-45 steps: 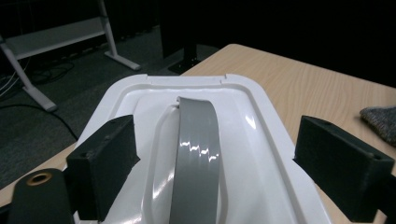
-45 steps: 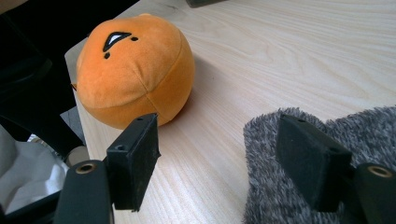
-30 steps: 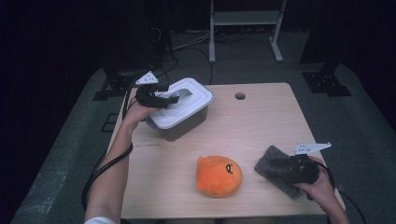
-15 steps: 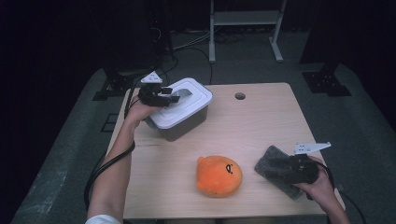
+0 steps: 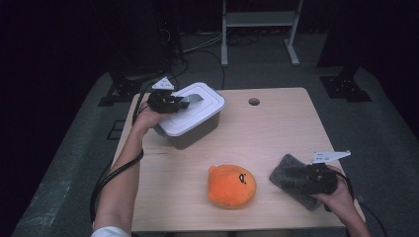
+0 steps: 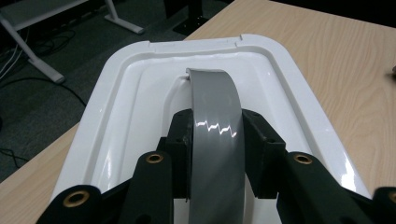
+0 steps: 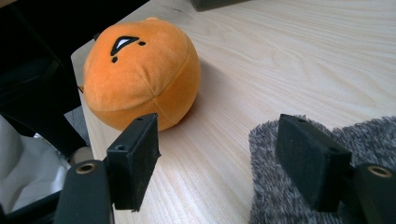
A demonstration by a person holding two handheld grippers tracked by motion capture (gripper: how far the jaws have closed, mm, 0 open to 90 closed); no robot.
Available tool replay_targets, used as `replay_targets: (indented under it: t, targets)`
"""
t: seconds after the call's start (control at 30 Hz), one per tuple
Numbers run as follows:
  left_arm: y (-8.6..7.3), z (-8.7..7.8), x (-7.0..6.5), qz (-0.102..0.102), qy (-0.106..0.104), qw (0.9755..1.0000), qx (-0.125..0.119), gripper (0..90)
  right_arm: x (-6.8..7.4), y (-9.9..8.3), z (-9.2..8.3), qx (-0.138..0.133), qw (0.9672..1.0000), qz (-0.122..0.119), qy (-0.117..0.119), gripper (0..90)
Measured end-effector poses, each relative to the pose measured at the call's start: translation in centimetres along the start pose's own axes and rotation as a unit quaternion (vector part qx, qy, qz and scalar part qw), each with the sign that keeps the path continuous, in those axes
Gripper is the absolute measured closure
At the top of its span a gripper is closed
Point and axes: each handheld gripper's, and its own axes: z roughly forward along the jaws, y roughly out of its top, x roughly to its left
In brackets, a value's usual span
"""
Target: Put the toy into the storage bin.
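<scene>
A white lid (image 5: 197, 117) with a grey arched handle (image 6: 217, 107) covers a grey box (image 5: 190, 137) at the table's back left. My left gripper (image 5: 185, 102) reaches over the lid. Its jaws have just been closing, and both pads (image 6: 254, 140) now press the handle's sides. An orange plush ball (image 5: 231, 185) with a small face lies near the front middle. To its right is a grey furry cloth (image 5: 291, 177). My right gripper (image 5: 300, 178) rests over that cloth, open, pointing toward the plush ball (image 7: 140, 74); bare wood shows between its jaws, and the right pad sits over the cloth (image 7: 289, 200).
The light wooden table (image 5: 276, 128) has a round cable hole (image 5: 254, 101) near its back edge. A white metal frame (image 5: 257, 19) and dark stands with cables sit on the floor behind it.
The left gripper's jaws have drawn together around the lid's grey handle. The right gripper, the plush ball and the cloth have stayed where they were.
</scene>
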Motion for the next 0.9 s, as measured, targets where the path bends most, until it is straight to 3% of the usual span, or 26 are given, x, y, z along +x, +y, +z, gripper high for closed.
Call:
replay_targets:
  t: [0.47,0.9]
  targets:
    - [0.3,-0.6,-0.3,0.004,0.003,0.9999,-0.011,66.8,0.0,0.0,0.1,0.002,1.0000,-0.002,0.001,29.2]
    - [0.5,-2.4,-0.9,0.017,0.000,0.9997,-0.019,66.7,0.1,0.1,0.3,0.004,1.0000,-0.003,0.004,29.3]
